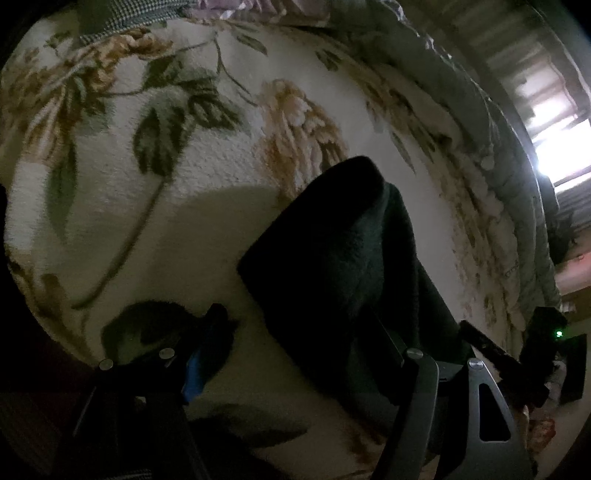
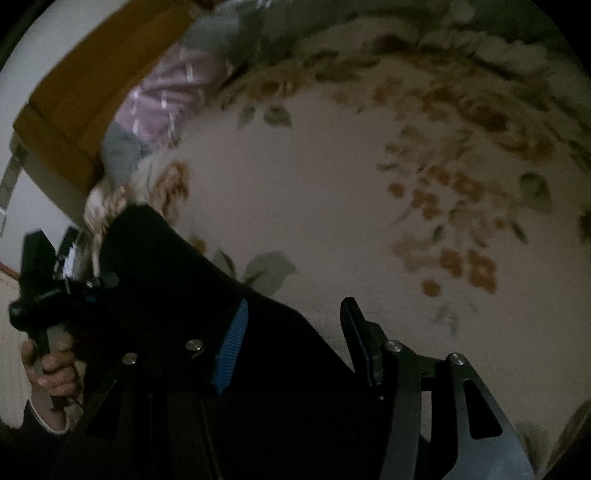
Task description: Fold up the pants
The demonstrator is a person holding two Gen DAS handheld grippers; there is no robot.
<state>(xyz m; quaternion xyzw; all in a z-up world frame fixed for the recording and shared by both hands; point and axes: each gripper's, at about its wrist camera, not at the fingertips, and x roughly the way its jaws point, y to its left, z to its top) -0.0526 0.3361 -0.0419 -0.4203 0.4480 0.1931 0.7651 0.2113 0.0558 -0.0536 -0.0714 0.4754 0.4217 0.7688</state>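
1. Left hand-held gripper (image 1: 295,350): fingers spread wide apart, released. The blue-padded finger (image 1: 194,373) sits at lower left; the other finger is at lower right, partly behind dark cloth. No closed grip on the cloth shows.
2. Right hand-held gripper (image 2: 295,339): fingers apart, released. The blue ribbed pad (image 2: 231,350) rests against or just over the dark cloth; the opposite finger (image 2: 360,339) stands clear over the blanket.
3. Pants (image 1: 343,258): black, fleecy, bunched into a thick fold that lies on the bed between the left gripper's fingers and runs toward the lower right of that view. In the right wrist view the same pants (image 2: 159,280) fill the lower left, under the blue pad.
4. Blanket (image 1: 207,184): cream plush with brown flowers and green leaves; covers the bed under the pants.
5. Left wrist view, top edge: a houndstooth cloth (image 1: 125,22) and a lilac striped cloth (image 1: 236,9) lie at the blanket's far end. A bright window (image 1: 561,147) is at right.
6. Right wrist view, left edge: the person's left hand (image 2: 51,373) grips the handle of the other gripper, beside the pants. A mustard-brown headboard (image 2: 99,81) is at upper left.
7. Writing: no legible label, brand or text in either view; both are dim, and the right wrist view is blurred.
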